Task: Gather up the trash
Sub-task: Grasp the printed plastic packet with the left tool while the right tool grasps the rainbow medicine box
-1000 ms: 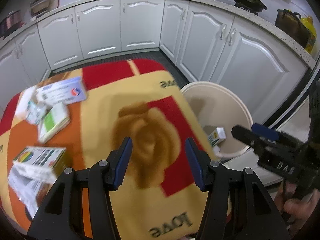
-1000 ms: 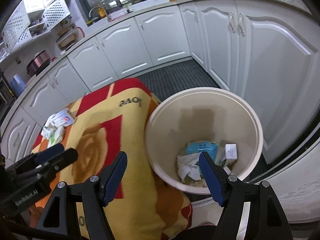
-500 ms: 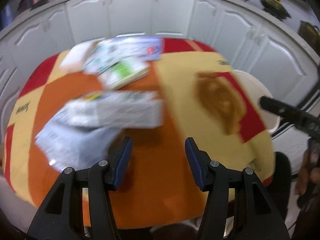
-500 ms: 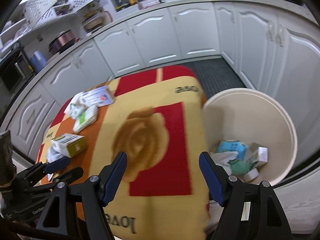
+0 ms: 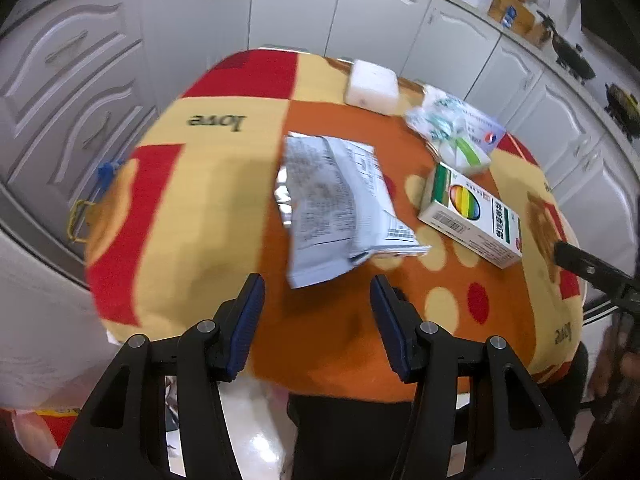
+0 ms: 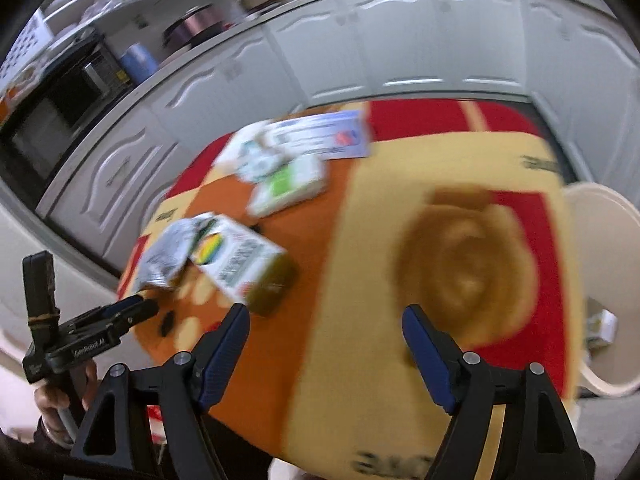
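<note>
A crumpled silver printed wrapper (image 5: 336, 204) lies on the orange, yellow and red cloth-covered table (image 5: 200, 200), just beyond my open, empty left gripper (image 5: 316, 300). A white medicine box with a rainbow logo (image 5: 472, 220) lies to its right. Farther back are a green-striped box (image 5: 464, 152), crumpled packets (image 5: 436, 124) and a white block (image 5: 372, 88). In the right wrist view my right gripper (image 6: 326, 344) is open and empty above the table, the rainbow box (image 6: 240, 264) ahead on the left, and the cream trash bin (image 6: 608, 280) at the right.
White kitchen cabinets (image 5: 280, 4) ring the table. The left gripper shows at the lower left of the right wrist view (image 6: 120, 316). The right gripper's tip shows at the right edge of the left wrist view (image 5: 588, 268). The bin holds some boxes (image 6: 600, 328).
Both grippers have swung left, away from the bin, over the trash on the table. The left gripper now faces the silver wrapper. Both stay open and empty.
</note>
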Action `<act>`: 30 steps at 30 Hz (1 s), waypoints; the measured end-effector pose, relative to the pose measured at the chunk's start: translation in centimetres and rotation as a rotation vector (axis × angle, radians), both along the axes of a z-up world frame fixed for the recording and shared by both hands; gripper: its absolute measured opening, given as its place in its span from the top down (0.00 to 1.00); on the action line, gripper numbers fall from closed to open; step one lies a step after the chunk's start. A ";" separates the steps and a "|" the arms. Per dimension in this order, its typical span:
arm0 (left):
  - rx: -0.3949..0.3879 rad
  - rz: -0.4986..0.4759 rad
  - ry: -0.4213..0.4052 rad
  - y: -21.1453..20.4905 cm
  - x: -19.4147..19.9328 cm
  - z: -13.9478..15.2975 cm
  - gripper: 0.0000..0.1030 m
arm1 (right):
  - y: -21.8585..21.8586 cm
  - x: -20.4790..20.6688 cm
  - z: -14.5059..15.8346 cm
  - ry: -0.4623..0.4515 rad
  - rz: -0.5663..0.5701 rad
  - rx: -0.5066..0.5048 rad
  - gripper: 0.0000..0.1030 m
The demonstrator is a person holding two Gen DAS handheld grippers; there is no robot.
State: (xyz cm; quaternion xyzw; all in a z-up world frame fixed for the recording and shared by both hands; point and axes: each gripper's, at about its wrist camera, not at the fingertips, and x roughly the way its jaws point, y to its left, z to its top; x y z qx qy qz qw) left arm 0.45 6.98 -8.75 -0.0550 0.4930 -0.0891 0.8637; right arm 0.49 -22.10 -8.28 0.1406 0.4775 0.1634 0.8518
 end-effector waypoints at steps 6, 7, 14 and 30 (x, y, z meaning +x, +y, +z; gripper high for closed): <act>-0.074 -0.016 -0.036 1.6 -1.3 2.7 0.38 | 5.8 3.8 0.1 -0.036 0.192 -0.108 0.16; -0.088 -0.015 -0.043 1.5 -0.9 3.0 0.35 | 6.4 4.4 0.0 -0.036 0.211 -0.121 0.16; -0.124 -0.014 -0.040 0.4 3.0 3.2 0.32 | 10.7 6.3 -2.0 -0.040 0.399 -0.275 0.16; -0.028 -0.029 0.051 -3.5 7.9 -2.0 0.33 | 5.4 2.7 -2.4 0.012 0.230 -0.201 0.41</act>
